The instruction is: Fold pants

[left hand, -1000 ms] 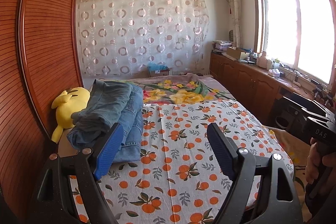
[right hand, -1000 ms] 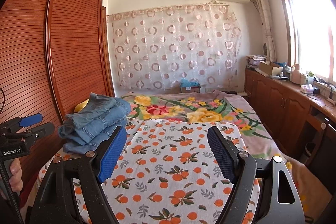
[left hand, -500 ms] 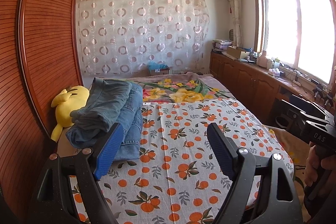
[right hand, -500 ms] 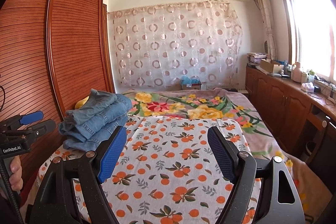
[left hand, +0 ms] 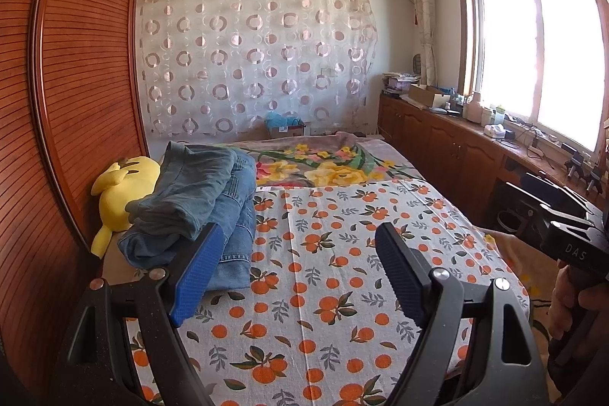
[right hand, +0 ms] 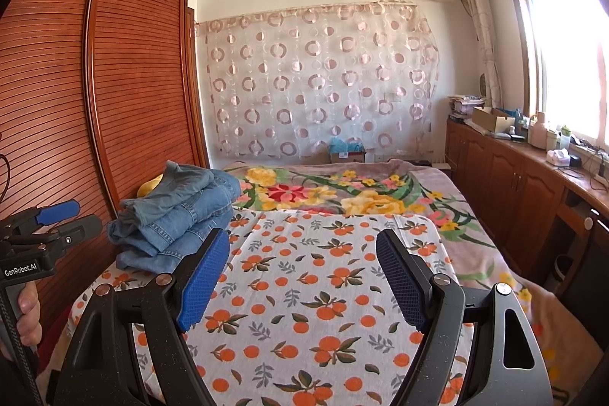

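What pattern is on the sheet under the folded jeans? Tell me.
Oranges with leaves on white, on the sheet; the right wrist view shows it best, beside the jeans.

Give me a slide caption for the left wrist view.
Open left gripper above an orange-print sheet, folded jeans stacked beside a yellow plush toy.

The bed (right hand: 491, 253) is carrying an orange-print sheet (right hand: 304, 299) over a floral blanket (right hand: 342, 193); a stack of folded jeans (right hand: 179, 215) is lying at its left edge, with a yellow plush toy (left hand: 121, 193) lying just beside the stack
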A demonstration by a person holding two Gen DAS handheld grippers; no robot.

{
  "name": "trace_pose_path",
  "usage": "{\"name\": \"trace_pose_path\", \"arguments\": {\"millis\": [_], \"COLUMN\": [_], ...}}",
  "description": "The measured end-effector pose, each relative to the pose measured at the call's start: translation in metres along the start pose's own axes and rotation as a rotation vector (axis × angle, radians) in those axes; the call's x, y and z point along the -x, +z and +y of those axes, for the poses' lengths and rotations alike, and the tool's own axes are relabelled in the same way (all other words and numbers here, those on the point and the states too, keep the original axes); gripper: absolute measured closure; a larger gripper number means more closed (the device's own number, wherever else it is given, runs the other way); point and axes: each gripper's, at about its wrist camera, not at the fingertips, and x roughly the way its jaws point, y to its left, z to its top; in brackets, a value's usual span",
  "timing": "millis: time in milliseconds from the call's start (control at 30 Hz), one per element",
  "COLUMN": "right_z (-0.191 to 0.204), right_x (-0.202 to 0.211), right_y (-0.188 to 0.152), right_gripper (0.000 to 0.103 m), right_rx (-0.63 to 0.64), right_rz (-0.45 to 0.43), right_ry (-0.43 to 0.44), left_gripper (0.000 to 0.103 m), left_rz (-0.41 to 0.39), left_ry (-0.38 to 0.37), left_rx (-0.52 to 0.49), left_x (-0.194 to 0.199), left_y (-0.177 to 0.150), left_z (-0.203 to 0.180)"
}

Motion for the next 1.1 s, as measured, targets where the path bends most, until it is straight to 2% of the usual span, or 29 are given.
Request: {"name": "trace_pose_path", "arguments": {"millis": [1100], "right_z": [0.0038], "right_x": [0.0000], "right_y": [-0.0008], "right_gripper": [0.022], "right_rx": [-0.004], "right_rz": [0.008], "right_ry": [-0.005], "left_gripper": [0.021], "left_rz": [-0.001], "left_ry": [0.000], "left_rx": [0.002], "left_x": [0.0003], "left_y": [-0.0006], "left_z": [-0.0017]}}
